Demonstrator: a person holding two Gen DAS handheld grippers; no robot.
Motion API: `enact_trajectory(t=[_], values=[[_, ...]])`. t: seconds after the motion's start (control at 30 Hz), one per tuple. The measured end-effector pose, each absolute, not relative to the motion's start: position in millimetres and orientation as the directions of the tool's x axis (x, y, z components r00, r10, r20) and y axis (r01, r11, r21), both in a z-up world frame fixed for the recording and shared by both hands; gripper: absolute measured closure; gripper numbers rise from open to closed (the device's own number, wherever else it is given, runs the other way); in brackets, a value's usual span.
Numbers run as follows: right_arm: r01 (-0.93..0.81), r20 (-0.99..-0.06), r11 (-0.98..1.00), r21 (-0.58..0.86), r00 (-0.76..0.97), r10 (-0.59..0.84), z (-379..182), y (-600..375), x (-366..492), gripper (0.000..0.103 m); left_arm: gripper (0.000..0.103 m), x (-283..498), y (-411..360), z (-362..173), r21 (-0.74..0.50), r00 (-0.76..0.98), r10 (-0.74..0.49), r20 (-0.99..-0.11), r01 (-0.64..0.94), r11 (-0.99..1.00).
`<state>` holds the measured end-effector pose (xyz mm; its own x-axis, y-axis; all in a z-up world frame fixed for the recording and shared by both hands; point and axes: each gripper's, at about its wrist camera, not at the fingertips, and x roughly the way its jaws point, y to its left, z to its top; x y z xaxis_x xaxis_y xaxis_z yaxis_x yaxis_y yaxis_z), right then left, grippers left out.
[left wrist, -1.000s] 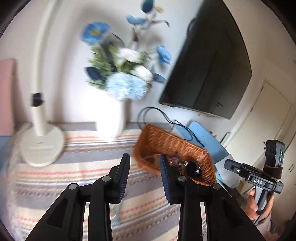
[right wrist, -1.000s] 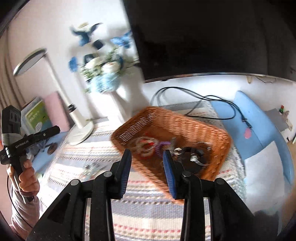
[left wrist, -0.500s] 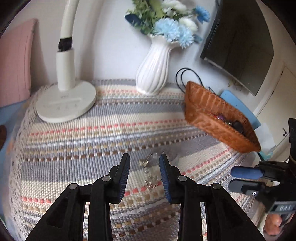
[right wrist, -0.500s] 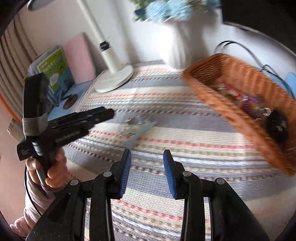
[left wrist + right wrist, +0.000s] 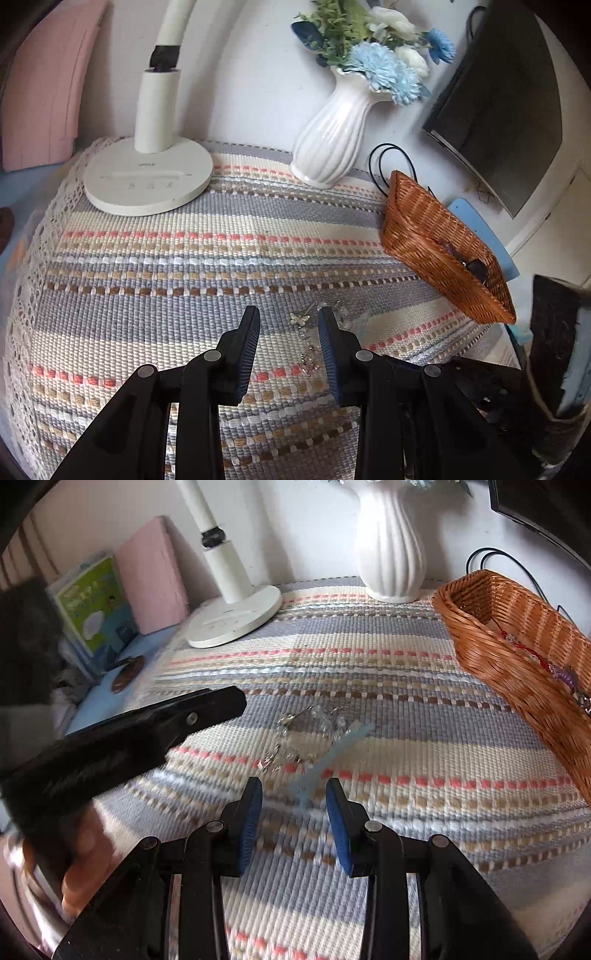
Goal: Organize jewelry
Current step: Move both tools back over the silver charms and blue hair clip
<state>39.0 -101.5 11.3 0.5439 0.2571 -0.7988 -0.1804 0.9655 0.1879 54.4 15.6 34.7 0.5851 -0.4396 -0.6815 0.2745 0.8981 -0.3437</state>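
A small heap of silvery jewelry lies on the striped woven cloth, with a pale blue clip beside it. My left gripper is open and empty, low over the cloth with the jewelry just ahead between its fingers. My right gripper is open and empty, the blue clip's near end between its fingertips. The jewelry heap also shows in the right wrist view. A wicker basket at the right holds several pieces, also seen in the right wrist view.
A white lamp base stands at the back left and a white vase of blue flowers at the back. A dark screen hangs on the wall. Books stand at the left. A black cable runs behind the basket.
Both grippers have swung from the basket to the left and down to the cloth, closing in on the jewelry heap. Both stayed open.
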Motion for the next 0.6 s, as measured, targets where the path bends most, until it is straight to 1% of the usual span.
enact_trajectory(t=[0.13,0.2,0.4,0.6], values=[[-0.161,-0.793,0.979,0.126,0.576,0.197,6.2,-97.5,41.3,0.067,0.07,53.2,5.4,33.9,-0.325,0.59,-0.437,-0.679,0.292,0.899],[-0.163,-0.792,0.981,0.101,0.584,0.178,5.3,-101.1,36.9,0.079,0.07,55.0,1.5,30.9,-0.317,0.584,-0.432,-0.687,0.294,0.902],[-0.165,-0.797,0.978,0.127,0.569,0.2,7.3,-133.3,23.0,0.08,0.07,62.5,-7.4,22.3,-0.305,0.554,-0.423,-0.717,0.296,0.905],[-0.181,-0.767,0.961,0.21,0.578,0.277,4.0,-165.0,14.4,0.08,0.07,65.7,-28.3,10.1,-0.204,0.533,-0.348,-0.771,0.31,0.929]])
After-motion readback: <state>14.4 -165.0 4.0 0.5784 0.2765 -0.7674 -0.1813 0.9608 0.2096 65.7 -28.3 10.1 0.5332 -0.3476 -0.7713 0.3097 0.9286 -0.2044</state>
